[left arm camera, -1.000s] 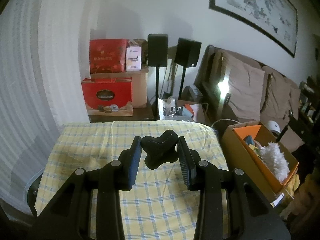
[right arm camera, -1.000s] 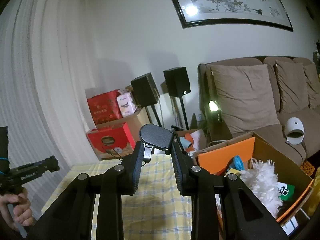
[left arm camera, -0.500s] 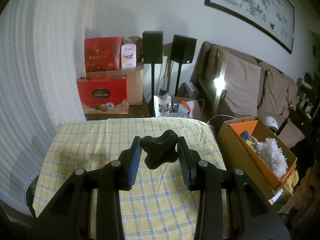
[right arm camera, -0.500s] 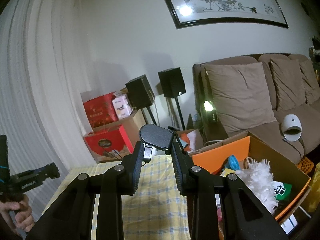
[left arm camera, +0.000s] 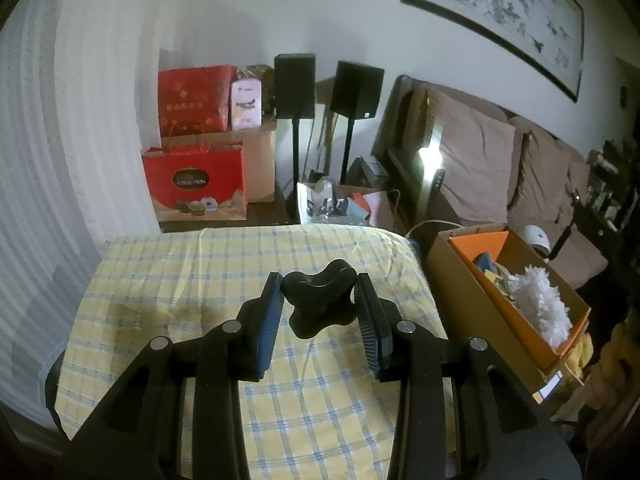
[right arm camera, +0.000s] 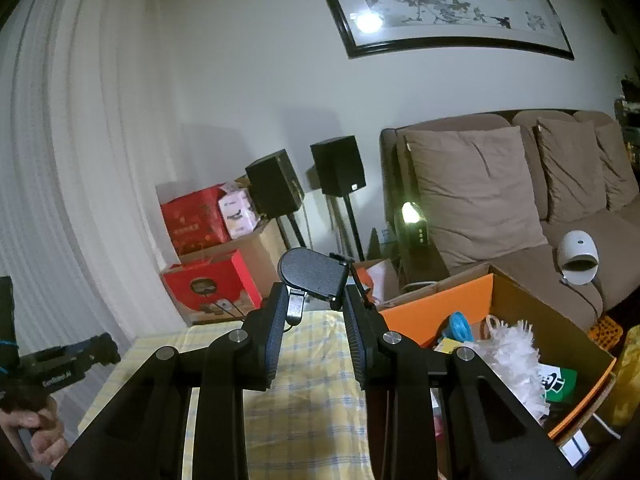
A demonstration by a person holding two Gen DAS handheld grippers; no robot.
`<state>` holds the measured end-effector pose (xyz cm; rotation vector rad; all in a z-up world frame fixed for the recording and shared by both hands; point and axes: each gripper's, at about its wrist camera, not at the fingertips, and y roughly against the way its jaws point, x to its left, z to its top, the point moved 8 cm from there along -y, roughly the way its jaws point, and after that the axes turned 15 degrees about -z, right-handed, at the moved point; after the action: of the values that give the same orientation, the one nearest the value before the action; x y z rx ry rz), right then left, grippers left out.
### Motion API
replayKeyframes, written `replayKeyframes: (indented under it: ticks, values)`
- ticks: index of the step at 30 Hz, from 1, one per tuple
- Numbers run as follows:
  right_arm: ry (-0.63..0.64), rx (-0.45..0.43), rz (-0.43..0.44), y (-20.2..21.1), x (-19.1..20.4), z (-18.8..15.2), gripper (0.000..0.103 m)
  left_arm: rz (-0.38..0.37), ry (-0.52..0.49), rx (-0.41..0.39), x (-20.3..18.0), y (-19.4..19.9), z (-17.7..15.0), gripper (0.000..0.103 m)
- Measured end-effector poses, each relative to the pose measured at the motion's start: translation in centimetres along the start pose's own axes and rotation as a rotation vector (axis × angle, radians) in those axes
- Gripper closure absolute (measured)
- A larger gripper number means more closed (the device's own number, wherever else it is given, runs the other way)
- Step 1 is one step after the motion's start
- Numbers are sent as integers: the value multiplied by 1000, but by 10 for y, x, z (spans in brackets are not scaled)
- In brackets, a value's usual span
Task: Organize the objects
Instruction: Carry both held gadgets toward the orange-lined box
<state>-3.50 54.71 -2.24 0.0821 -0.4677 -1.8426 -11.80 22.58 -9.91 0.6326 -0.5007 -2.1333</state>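
My left gripper (left arm camera: 318, 294) is shut on a black lobed knob (left arm camera: 318, 304), held above the yellow checked tablecloth (left arm camera: 192, 272). My right gripper (right arm camera: 316, 300) is shut on a black flat rounded device (right arm camera: 312, 274) with a small metal clip and a thin cable hanging from it, raised over the table's far end (right arm camera: 304, 392). In the right wrist view the left gripper's body (right arm camera: 60, 364) shows at the lower left, held by a hand (right arm camera: 36, 432).
An open cardboard box (left arm camera: 452, 264) (right arm camera: 536, 304) with an orange flap, a white fluffy duster (right arm camera: 512, 352) and small items stands right of the table. Behind are red gift boxes (left arm camera: 196, 184), two black speakers on stands (left arm camera: 294, 84), a brown sofa (right arm camera: 500, 184).
The views have drifted slightly; the room sits a little lower and closer in both. Both grips are unchanged.
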Motion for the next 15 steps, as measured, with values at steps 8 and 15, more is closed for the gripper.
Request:
replayKeyframes:
  ticks: [8, 15]
  values:
    - [2, 4, -17, -3, -4, 0, 75, -16, -4, 7, -9, -5, -3, 70]
    - [-8, 15, -33, -7, -13, 0, 74, -16, -4, 13, -9, -8, -3, 70]
